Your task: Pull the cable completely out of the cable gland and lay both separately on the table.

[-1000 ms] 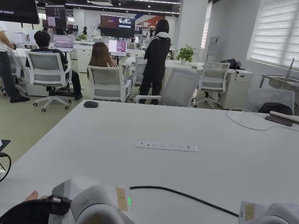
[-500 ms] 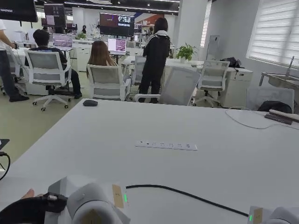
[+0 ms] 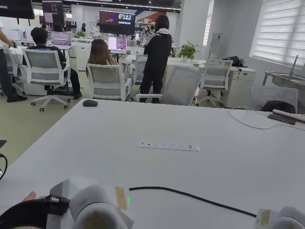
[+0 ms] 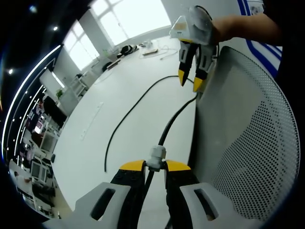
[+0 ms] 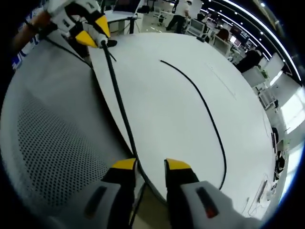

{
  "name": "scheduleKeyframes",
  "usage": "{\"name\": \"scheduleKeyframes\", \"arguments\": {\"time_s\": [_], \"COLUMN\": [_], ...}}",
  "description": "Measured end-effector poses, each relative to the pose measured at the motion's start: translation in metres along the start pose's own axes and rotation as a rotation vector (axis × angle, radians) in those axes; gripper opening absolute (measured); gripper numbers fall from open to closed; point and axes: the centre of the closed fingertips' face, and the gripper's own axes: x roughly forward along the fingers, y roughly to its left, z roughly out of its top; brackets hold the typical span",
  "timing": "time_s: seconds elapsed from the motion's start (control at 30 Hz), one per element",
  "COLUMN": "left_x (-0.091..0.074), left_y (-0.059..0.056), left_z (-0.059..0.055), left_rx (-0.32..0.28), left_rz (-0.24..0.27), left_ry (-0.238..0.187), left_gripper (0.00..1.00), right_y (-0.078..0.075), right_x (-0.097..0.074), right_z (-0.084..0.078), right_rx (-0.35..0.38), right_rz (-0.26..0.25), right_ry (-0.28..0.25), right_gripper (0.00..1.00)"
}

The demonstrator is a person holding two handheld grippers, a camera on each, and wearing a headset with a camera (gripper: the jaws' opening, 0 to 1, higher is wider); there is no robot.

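Now, left gripper (image 4: 155,167): clamped on cable gland (image 4: 156,156).
Right gripper (image 5: 151,164): jaws apart, straddling cable (image 5: 116,95).
Cable: grip near gland, pull straight along its axis.

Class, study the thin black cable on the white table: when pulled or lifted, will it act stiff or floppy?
Probably floppy: the thin black cable lies in a loose curve on the white table. Being thin, it is likely light and may snake when dragged. The white plastic cable gland, pinched in the left tool, may grip it somewhat.
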Motion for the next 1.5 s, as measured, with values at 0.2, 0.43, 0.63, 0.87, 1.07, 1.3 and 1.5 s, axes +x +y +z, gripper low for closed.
{"name": "scheduleKeyframes", "arguments": {"time_s": [0.2,0.43,0.63,0.87,1.07,1.3,1.5], "left_x": [0.001,-0.002,-0.005,-0.010,-0.009,-0.009,-0.010], "left_y": [-0.005,-0.008,-0.011,-0.015,-0.017,-0.015,-0.014], "left_z": [0.000,0.003,0.007,0.012,0.012,0.009,0.006], "left_rx": [0.001,0.006,0.017,0.014,0.010,0.002,-0.004], "left_rz": [-0.009,-0.009,-0.013,-0.015,-0.015,-0.007,0.000], "left_ry": [0.004,-0.001,-0.006,-0.022,-0.026,-0.023,-0.018], "left_gripper": [0.16,0.16,0.16,0.16,0.16,0.16,0.16], "right_y": [0.026,0.058,0.076,0.084,0.078,0.072,0.065], "right_x": [-0.003,0.005,0.010,0.011,0.011,0.010,0.010], "right_z": [0.058,0.119,0.144,0.145,0.143,0.135,0.124], "right_rx": [-0.041,-0.135,-0.247,-0.301,-0.296,-0.282,-0.267], "right_rz": [0.053,0.082,0.078,0.101,0.091,0.079,0.065], "right_ry": [-0.120,-0.253,-0.285,-0.292,-0.289,-0.277,-0.263], "right_gripper": [0.23,0.23,0.20,0.13,0.04,0.04,0.04]}}
